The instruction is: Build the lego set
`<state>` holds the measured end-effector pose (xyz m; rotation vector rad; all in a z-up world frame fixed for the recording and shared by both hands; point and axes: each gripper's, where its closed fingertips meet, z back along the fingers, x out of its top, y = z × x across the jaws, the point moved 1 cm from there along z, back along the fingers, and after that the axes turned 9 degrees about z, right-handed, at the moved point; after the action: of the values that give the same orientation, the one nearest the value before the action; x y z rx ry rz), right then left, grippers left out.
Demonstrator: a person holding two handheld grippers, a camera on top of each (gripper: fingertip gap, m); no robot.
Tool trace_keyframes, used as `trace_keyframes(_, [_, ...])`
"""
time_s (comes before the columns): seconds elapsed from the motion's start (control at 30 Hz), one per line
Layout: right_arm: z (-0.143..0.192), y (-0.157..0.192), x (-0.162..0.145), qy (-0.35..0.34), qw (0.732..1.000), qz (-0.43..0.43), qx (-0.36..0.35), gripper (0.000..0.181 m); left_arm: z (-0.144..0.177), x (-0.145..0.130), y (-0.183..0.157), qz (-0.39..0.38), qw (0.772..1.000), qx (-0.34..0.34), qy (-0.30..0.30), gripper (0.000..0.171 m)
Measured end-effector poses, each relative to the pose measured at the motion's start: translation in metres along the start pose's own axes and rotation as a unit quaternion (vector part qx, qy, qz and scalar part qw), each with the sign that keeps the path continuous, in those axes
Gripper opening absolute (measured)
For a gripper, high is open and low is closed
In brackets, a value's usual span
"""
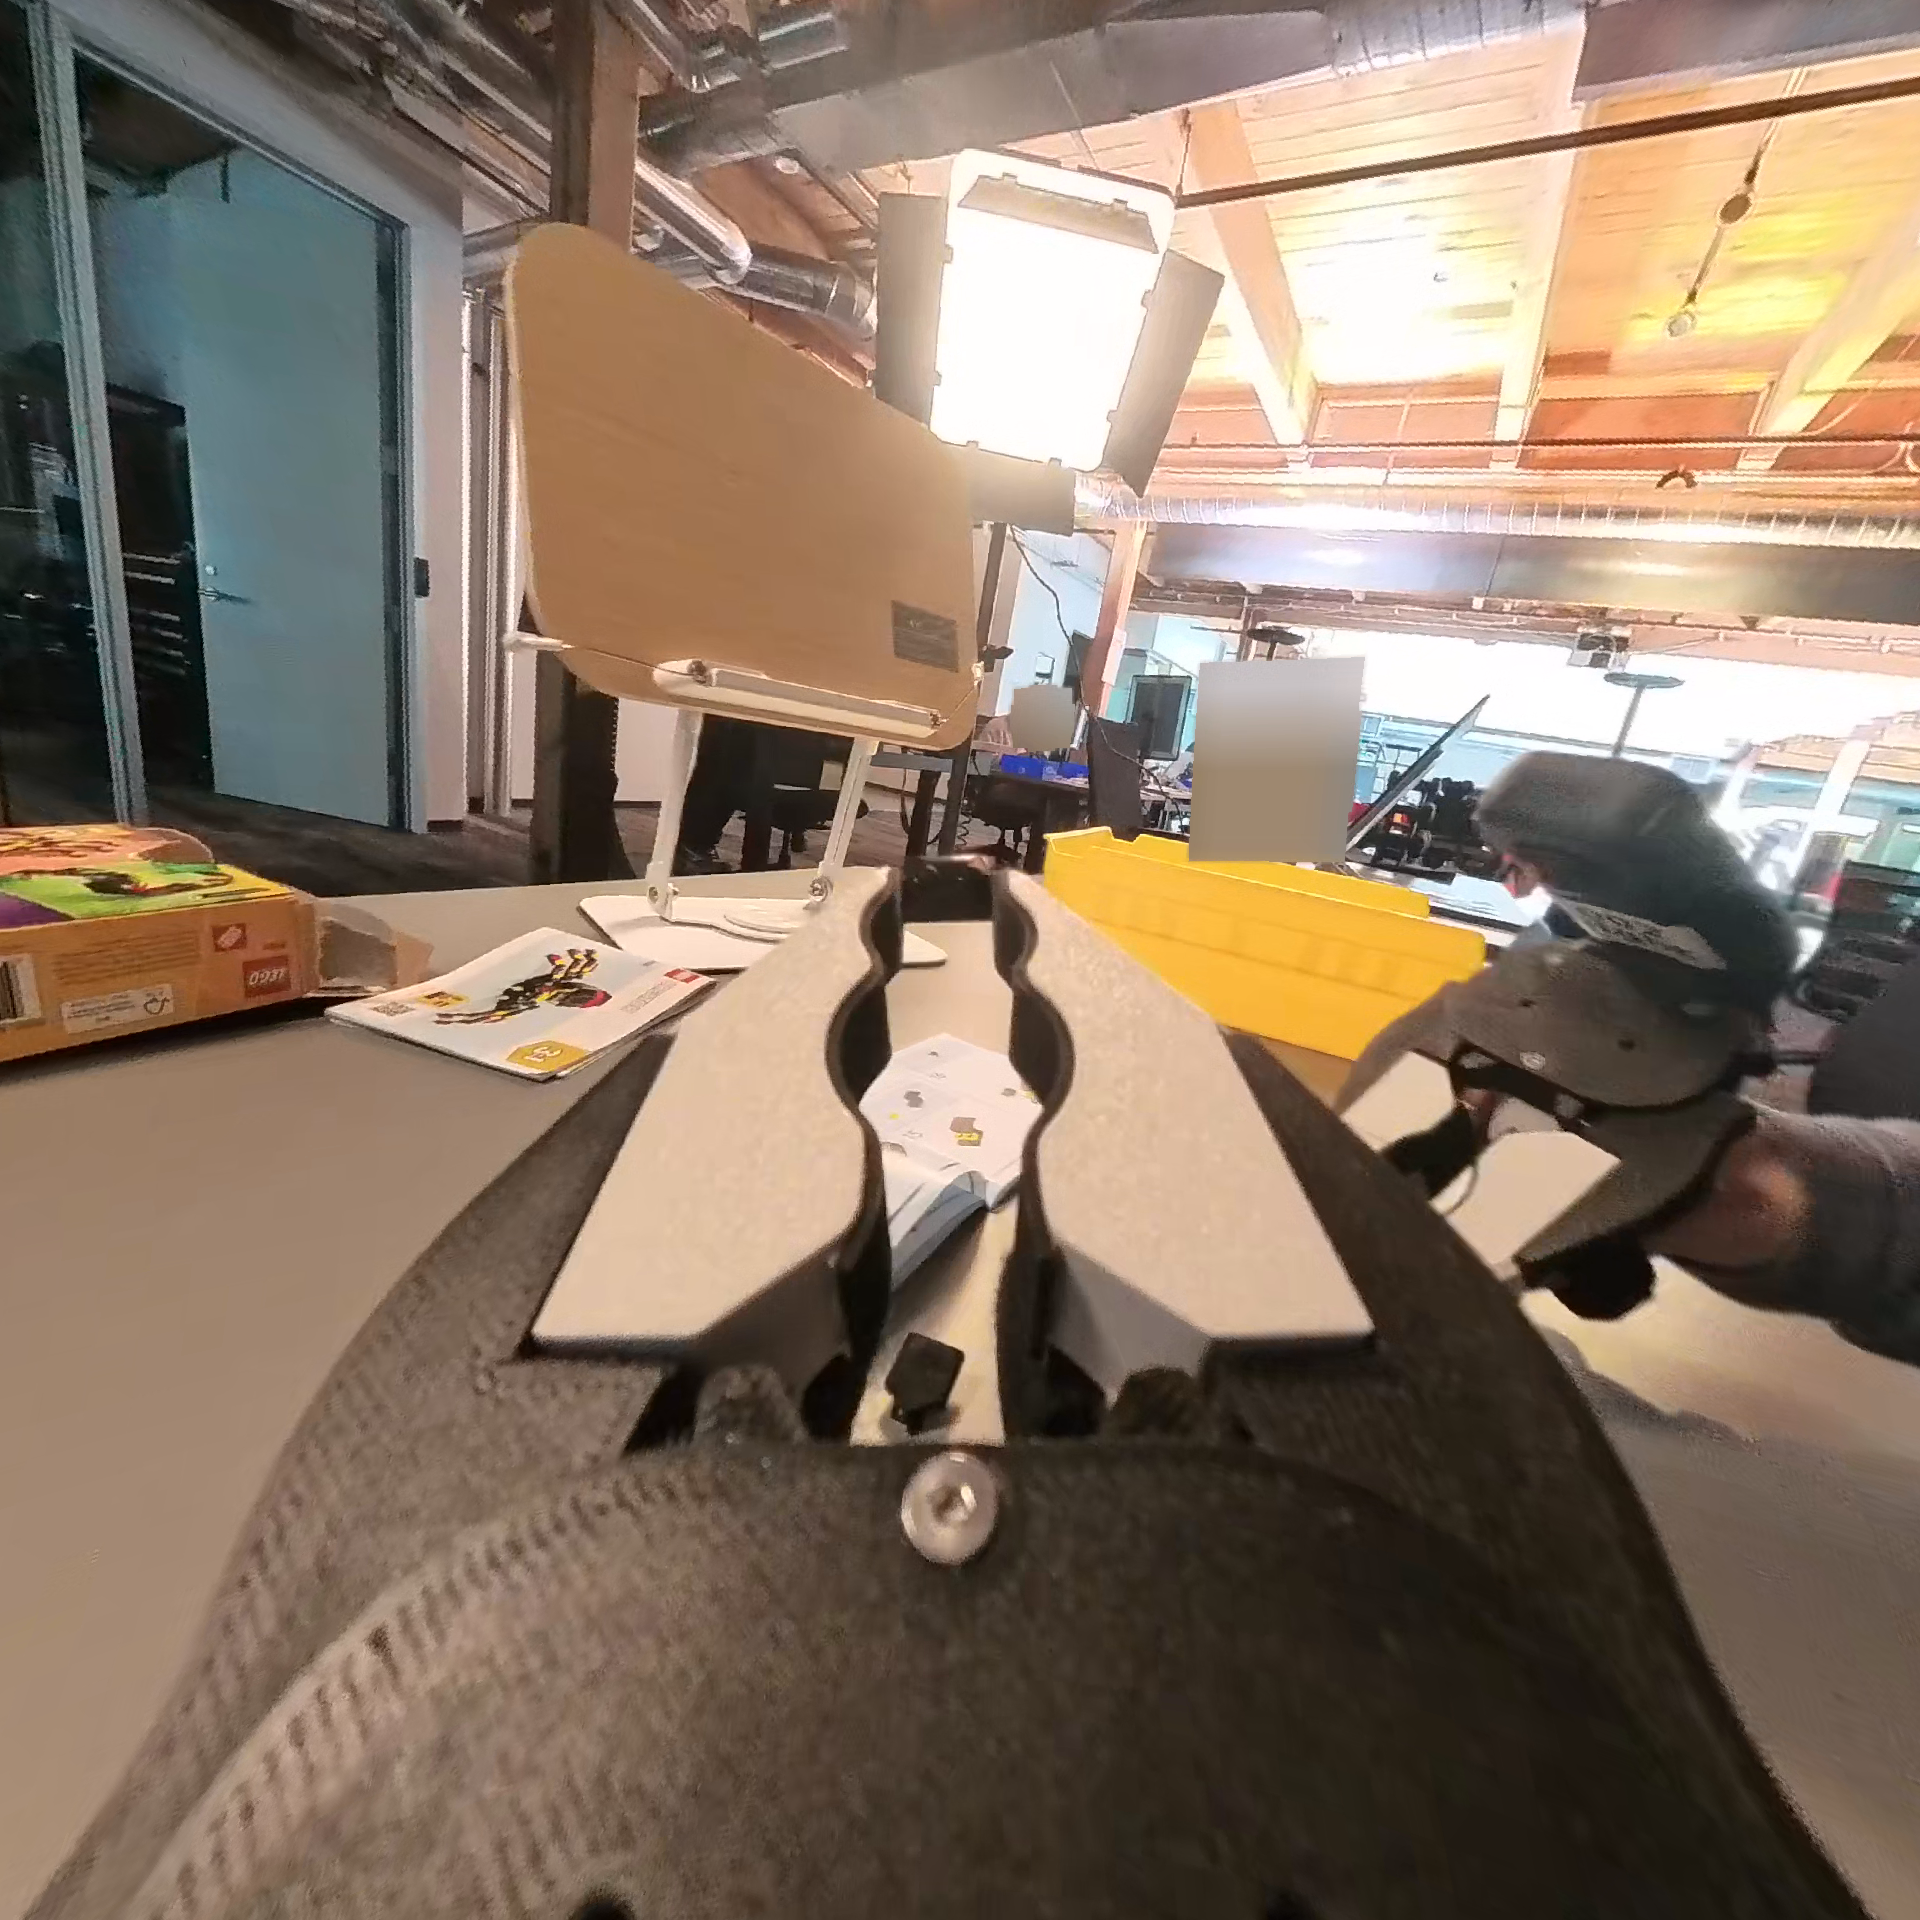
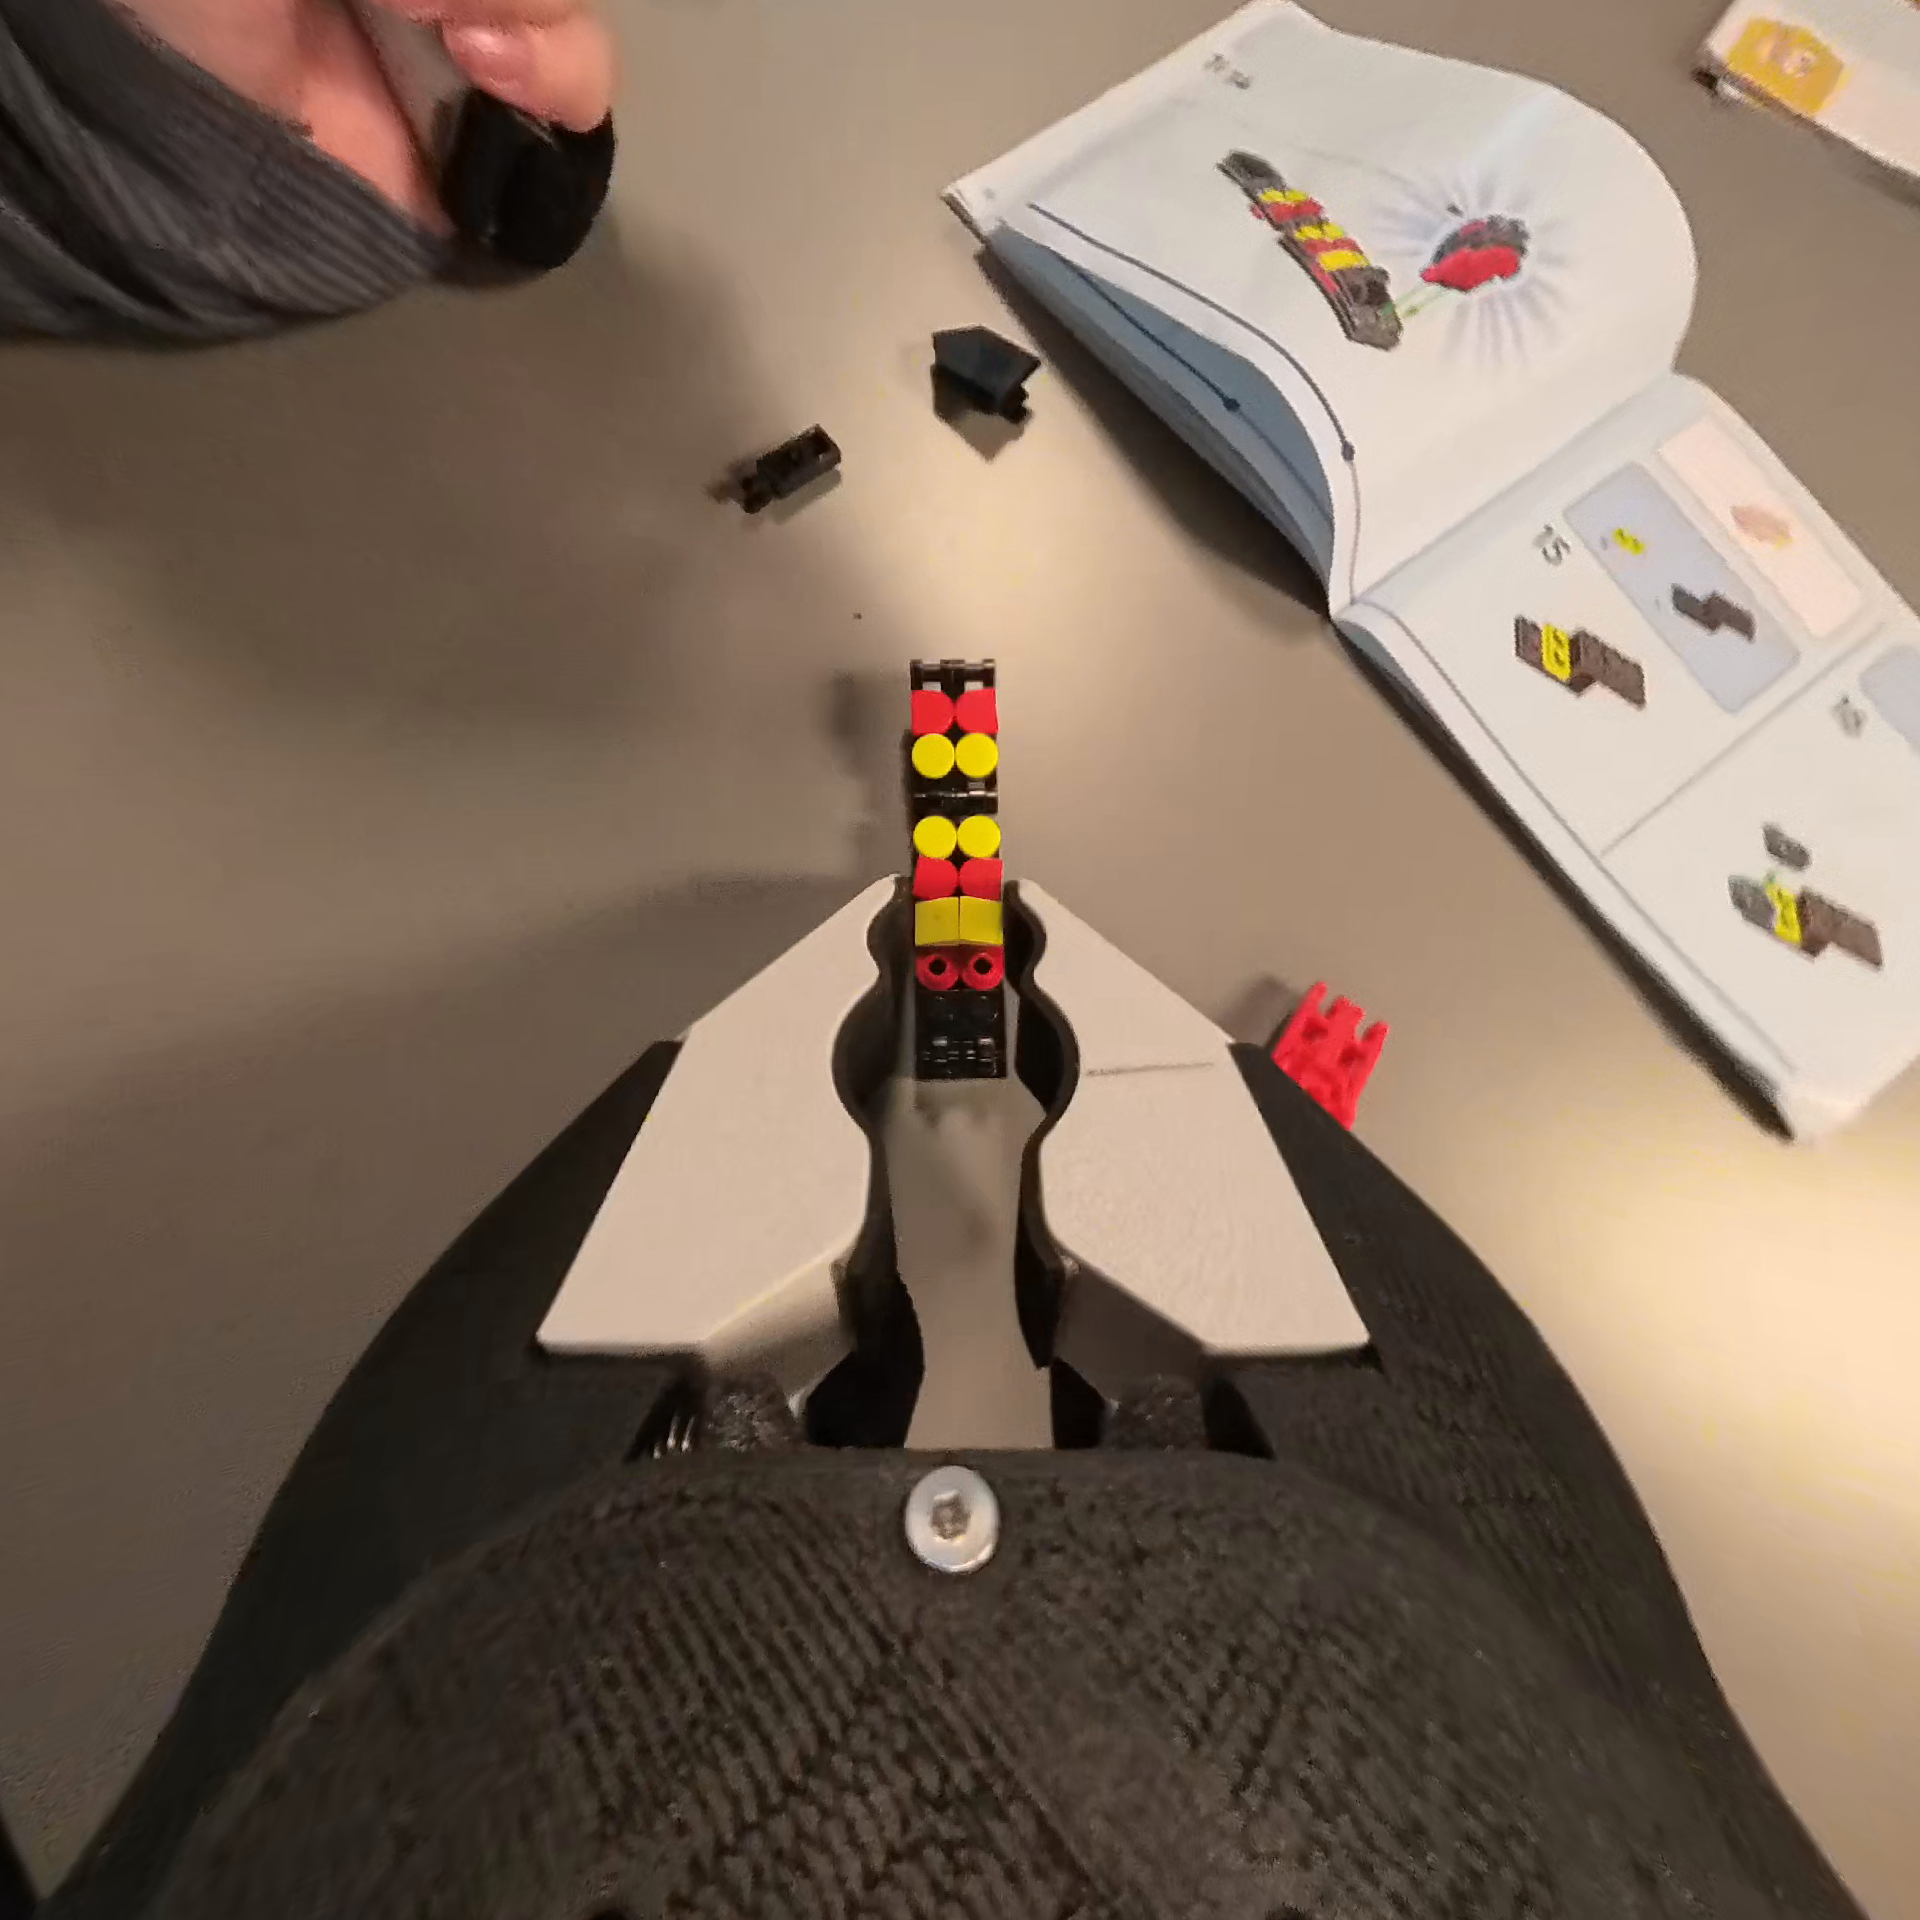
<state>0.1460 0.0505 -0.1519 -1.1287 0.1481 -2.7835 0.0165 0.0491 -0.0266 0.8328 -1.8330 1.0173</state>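
**Brick strip pinched in the right gripper, left gripper empty above the table**

Left wrist view: the left gripper (image 1: 945, 904) sits at frame centre, its pale, matte, wavy-edged fingers (image 1: 769, 1122) parted by a narrow gap with nothing between them. Through that gap shows the open instruction booklet (image 1: 951, 1117) lying on the smooth grey table (image 1: 260, 1247). Low in the gap, near the finger roots, lies a small black piece (image 1: 923, 1374). At left centre sits a torn orange cardboard box (image 1: 125, 935), and a second, closed booklet (image 1: 520, 1003) lies just right of it. Behind stands a tilted wooden board on a white stand (image 1: 738, 488), with a bright panel lamp (image 1: 1049, 312) above it. A yellow plastic bin (image 1: 1247, 935) is right of centre. At far right the right gripper (image 1: 1621, 987), rough dark plastic, is held by a hand (image 1: 1766, 1195). This view does not show the build.

Right wrist view: looking down, the right gripper (image 2: 951, 914) is clamped on the lego strip (image 2: 956, 862), a narrow black bar topped with glossy red and yellow round and square tiles, pointing up-frame from the tips. Two loose black pieces (image 2: 784, 468) (image 2: 982, 369) lie on the table above it, in the upper middle. A red clip piece (image 2: 1330, 1049) lies right of the fingers. The open booklet fills the upper right. A hand (image 2: 468, 62) with a striped sleeve is in the upper left.
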Motion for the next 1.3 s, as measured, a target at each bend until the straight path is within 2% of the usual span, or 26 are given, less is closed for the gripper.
trace_keyframes(0.1, [-0.006,0.004,0.008,-0.026,0.995,0.069,0.060,0.020,-0.001,-0.003,-0.008,-0.013,1.000,-0.017,0.012,0.016])
trace_keyframes(0.17, [-0.003,-0.002,0.011,-0.053,0.991,0.105,0.062,0.038,-0.002,-0.010,-0.019,-0.028,0.998,-0.046,0.033,0.016])
trace_keyframes(0.23, [0.010,-0.007,0.022,-0.120,0.984,0.124,0.049,0.045,-0.004,-0.020,-0.033,-0.054,0.993,-0.084,0.063,0.016])
trace_keyframes(0.33, [0.036,-0.004,0.039,-0.223,0.964,0.140,0.047,0.043,-0.009,-0.048,-0.059,-0.098,0.972,-0.163,0.140,0.016])
trace_keyframes(0.43, [0.050,0.001,0.041,-0.254,0.953,0.147,0.077,0.040,-0.008,-0.078,-0.087,-0.138,0.934,-0.253,0.212,0.016])
trace_keyframes(0.53, [0.049,-0.002,0.028,-0.238,0.957,0.123,0.108,0.036,-0.011,-0.101,-0.094,-0.166,0.903,-0.286,0.274,0.016])
trace_keyframes(0.67, [0.029,-0.001,0.000,-0.152,0.974,0.089,0.143,0.041,-0.012,-0.119,-0.093,-0.143,0.872,-0.311,0.349,0.016])
trace_keyframes(0.87, [0.012,0.001,-0.012,-0.079,0.987,0.078,0.119,0.037,-0.012,-0.140,-0.089,-0.131,0.836,-0.319,0.428,0.016])
trace_keyframes(1.3, [0.009,-0.002,-0.011,-0.075,0.989,0.074,0.104,0.015,-0.012,-0.167,-0.077,-0.152,0.790,-0.298,0.514,0.016])
